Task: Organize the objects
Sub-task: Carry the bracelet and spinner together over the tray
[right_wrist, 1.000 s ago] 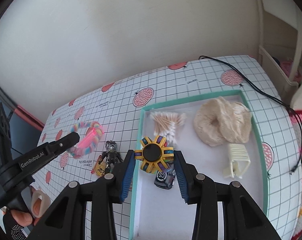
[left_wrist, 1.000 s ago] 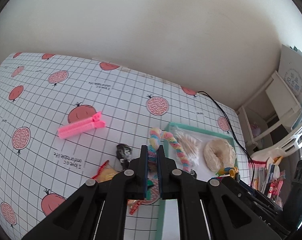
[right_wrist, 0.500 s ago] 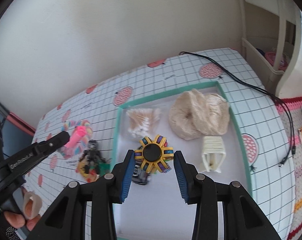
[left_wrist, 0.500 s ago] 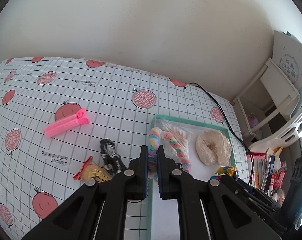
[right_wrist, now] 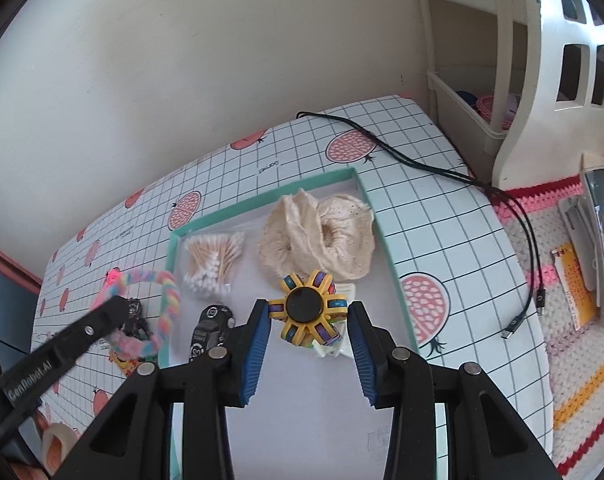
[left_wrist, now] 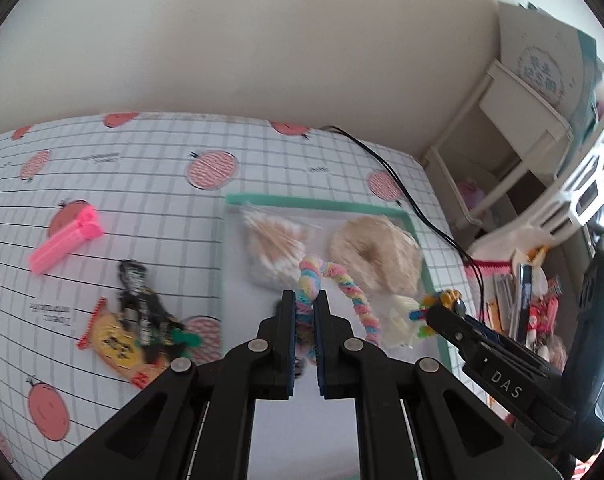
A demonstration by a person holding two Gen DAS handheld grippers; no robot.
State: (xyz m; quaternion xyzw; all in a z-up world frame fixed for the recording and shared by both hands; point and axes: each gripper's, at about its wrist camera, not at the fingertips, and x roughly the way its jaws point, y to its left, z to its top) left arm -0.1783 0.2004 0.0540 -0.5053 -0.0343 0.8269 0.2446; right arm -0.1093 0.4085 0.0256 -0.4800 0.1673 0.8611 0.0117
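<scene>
Currently, my left gripper (left_wrist: 305, 312) pinches a pastel braided ring (left_wrist: 334, 300), jaws pressed on its near side; the ring hangs over the left rim of the tray (right_wrist: 261, 200), above the tray floor. My right gripper (right_wrist: 308, 336) clamps a yellow spinner (right_wrist: 309, 307) between blue pads (right_wrist: 257, 344), held above the tray.

Tray, teal-rimmed, white floor, contents:
- bag of cotton swabs (right_wrist: 211, 258), far left corner
- beige scrunchie (right_wrist: 322, 236), far right
- cream claw clip (left_wrist: 400, 322), near the scrunchie, partly hidden by the spinner
- small black toy car (right_wrist: 209, 330), near left edge

Tablecloth (left_wrist: 141, 184), grid with fruit print, left of tray:
- pink clip (left_wrist: 65, 240), well apart from the tray
- black toy figure (left_wrist: 139, 300), touching a yellow snack packet (left_wrist: 113, 342)

A black cable (right_wrist: 442, 168) runs across the far right of the table.
</scene>
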